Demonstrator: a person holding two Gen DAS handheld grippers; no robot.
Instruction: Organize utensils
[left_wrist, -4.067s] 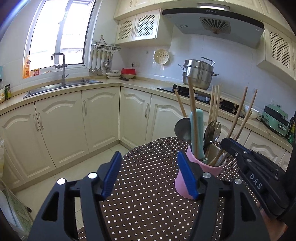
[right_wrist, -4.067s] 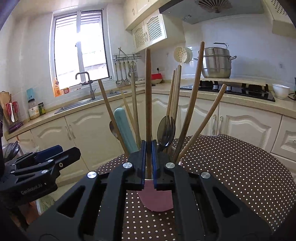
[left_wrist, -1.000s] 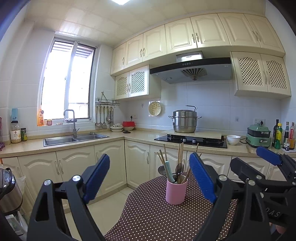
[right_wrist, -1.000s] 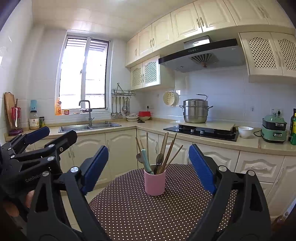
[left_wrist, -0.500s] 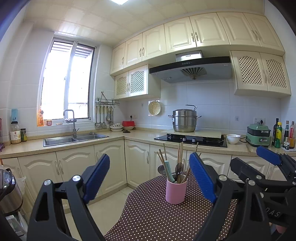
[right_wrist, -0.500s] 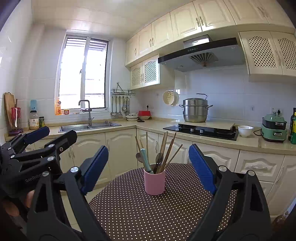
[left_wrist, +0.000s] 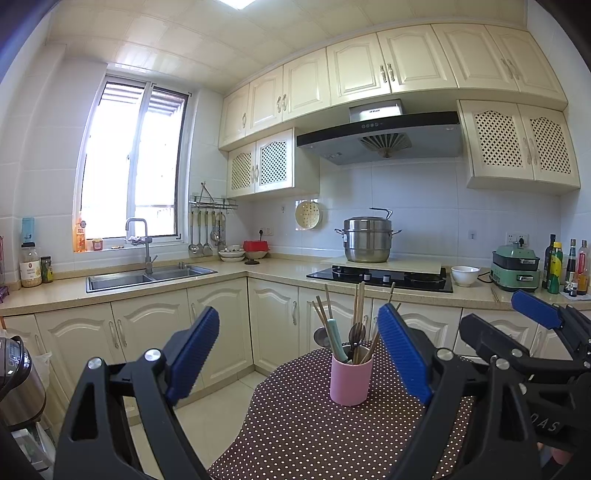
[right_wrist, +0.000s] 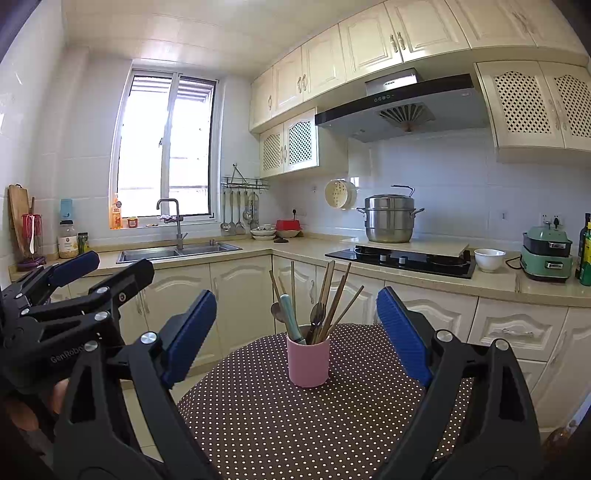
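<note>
Your left gripper (left_wrist: 299, 354) points level across the kitchen with its blue-padded jaws spread wide and nothing between the pads. Your right gripper (right_wrist: 295, 332) stands the same way, jaws spread wide and empty. Neither touches anything on the table.

The pink utensil cup (right_wrist: 308, 363) stands upright on the round table with the brown polka-dot cloth (right_wrist: 295, 424). In the right wrist view it sits at twelve o'clock, framed in the gap between your right pads but well beyond them. In the left wrist view the cup (left_wrist: 351, 380) lies at about one o'clock, closer to the right-hand pad of that gripper than to the left-hand one.

The utensils are all gathered in the cup: wooden chopsticks (right_wrist: 334, 295) fan upward and lean toward one or two o'clock, a pale teal handle (right_wrist: 291, 319) tilts toward eleven o'clock, a metal spoon bowl (right_wrist: 277, 312) shows just beside it, and dark metal spoon or fork heads (right_wrist: 317, 314) sit in the middle; which of the two they are is hard to tell.

From the left wrist view your right gripper (left_wrist: 532, 325) shows at three o'clock; from the right wrist view your left gripper (right_wrist: 99, 273) shows at nine o'clock, with fingers of your hand (right_wrist: 59, 397) under it.

Beyond the table, a steel steamer pot (right_wrist: 389, 219) sits by the black hob (right_wrist: 402, 260), and a steel sink (right_wrist: 177, 253) lies under the window.
</note>
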